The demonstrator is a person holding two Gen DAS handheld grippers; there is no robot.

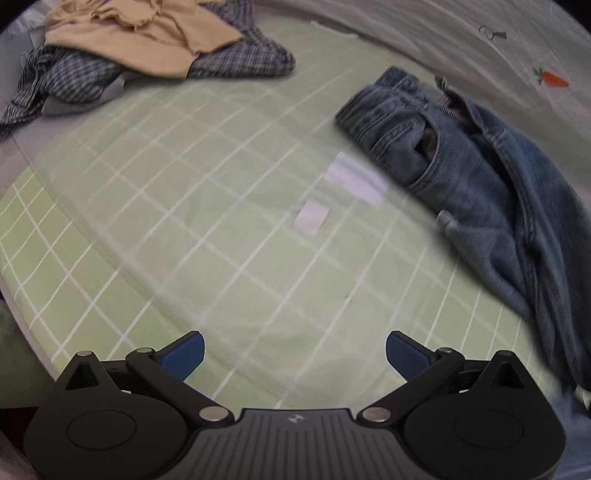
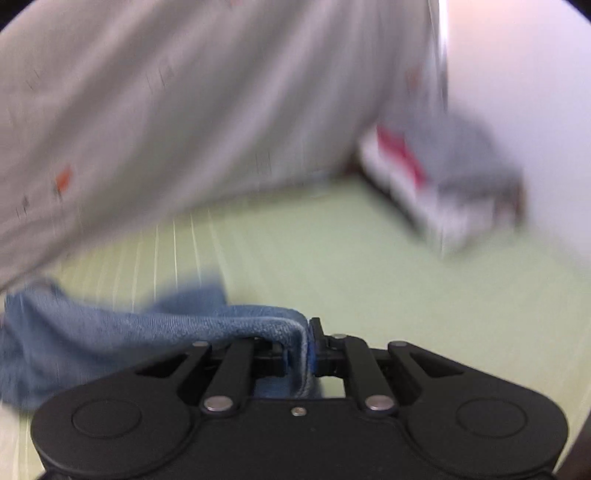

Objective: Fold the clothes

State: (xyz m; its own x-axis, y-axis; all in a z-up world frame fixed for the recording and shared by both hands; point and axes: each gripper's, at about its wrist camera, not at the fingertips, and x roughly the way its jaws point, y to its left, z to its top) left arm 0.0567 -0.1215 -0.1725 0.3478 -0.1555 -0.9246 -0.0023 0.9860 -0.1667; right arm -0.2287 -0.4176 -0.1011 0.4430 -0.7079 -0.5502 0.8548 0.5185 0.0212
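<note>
The jeans (image 1: pixel 476 184) lie on the right side of the green checked sheet (image 1: pixel 207 236), crumpled, with the waistband and a pocket toward the far end and the legs running down toward the near right edge. In the right wrist view a fold of the same blue denim (image 2: pixel 155 325) is pinched between the two fingers of the right gripper (image 2: pixel 303 350), which are pressed together on the cloth; the rest of the fabric trails to the left over the sheet, and this view is quite blurred. The left gripper (image 1: pixel 294 350) is spread wide, its blue pads (image 1: pixel 186 352) are well apart and hold nothing, above a bare part of the sheet. Two small white patches (image 1: pixel 312 216) lie on the sheet near the jeans. At the far left is a pile with a beige garment (image 1: pixel 144 33) on top of a dark plaid shirt (image 1: pixel 236 59). Behind the bed hangs a grey cloth (image 1: pixel 480 55) with a small carrot print (image 1: pixel 552 78). At the far right in the right wrist view lies a blurred white and red object (image 2: pixel 424 184), which I cannot identify.
</note>
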